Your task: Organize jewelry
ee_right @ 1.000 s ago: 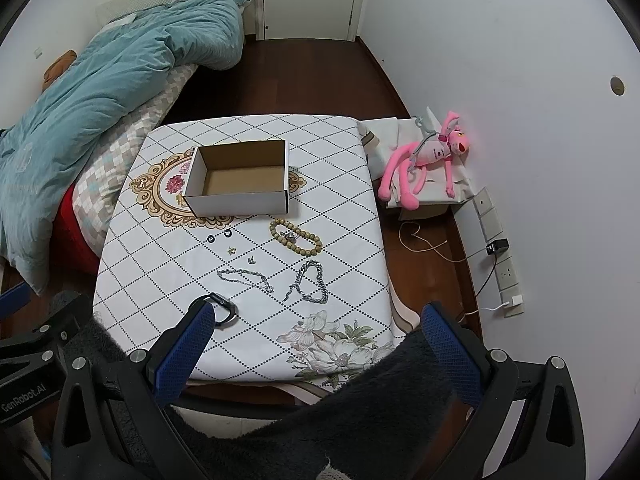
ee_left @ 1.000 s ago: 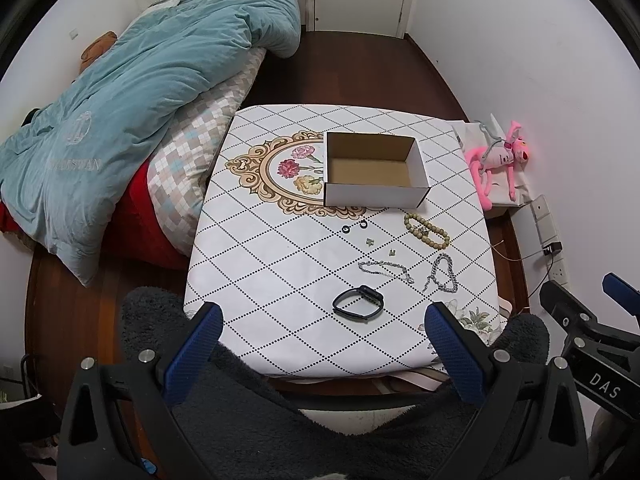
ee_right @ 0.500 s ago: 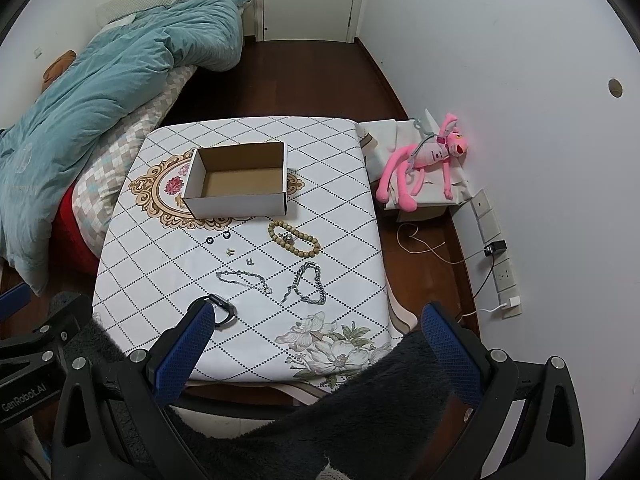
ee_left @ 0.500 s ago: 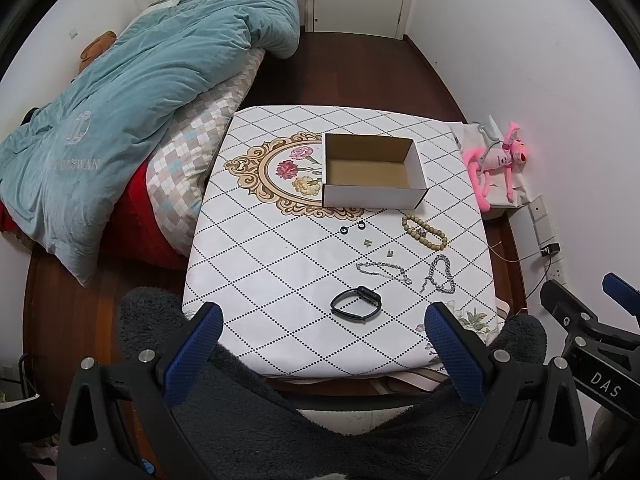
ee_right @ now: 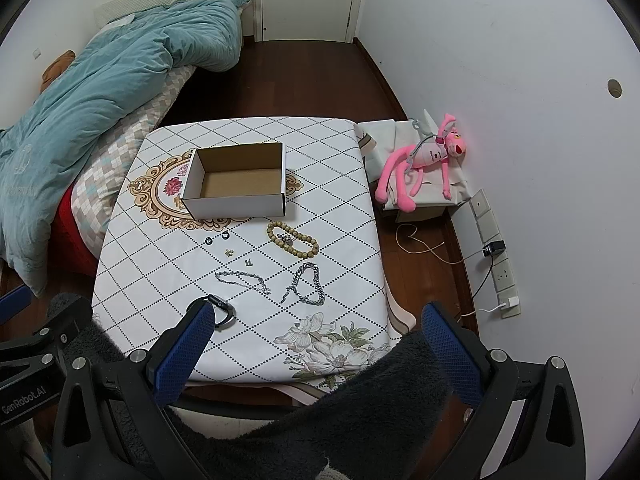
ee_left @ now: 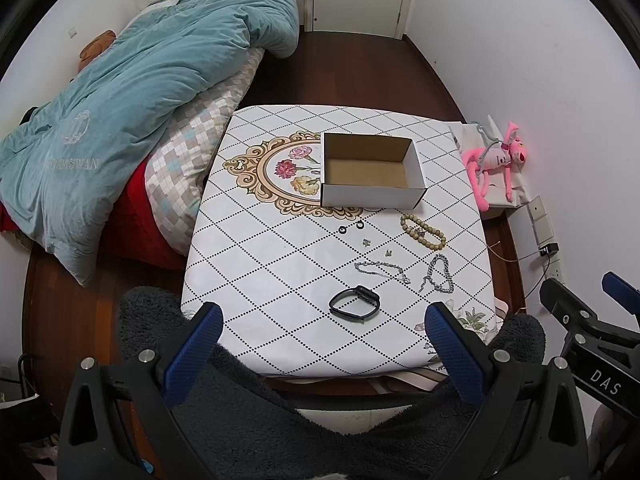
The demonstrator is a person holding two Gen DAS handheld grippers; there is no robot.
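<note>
Bedroom; patterned table (ee_left: pixel 280 248) bears box (ee_left: pixel 372 196), jewelry.

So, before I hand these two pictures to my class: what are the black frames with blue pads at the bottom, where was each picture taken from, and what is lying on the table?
Those frames are two hand-held grippers, one in each of a person's hands; there is no robot arm. Each carries a wide-angle camera looking forward along its two blue-padded fingers, so each picture is one gripper's own view.

One picture comes from the left gripper, the other from the right gripper. Both are open and hold nothing.

Ahead is a table with a diamond-patterned cloth. On it stand an open, empty cardboard box and, nearer the grippers, loose jewellery: a wooden bead bracelet, two silver chains, two small black rings, some tiny pieces, and a black wristband closest to the grippers. A bed lies to the left, a pink plush toy to the right.
</note>
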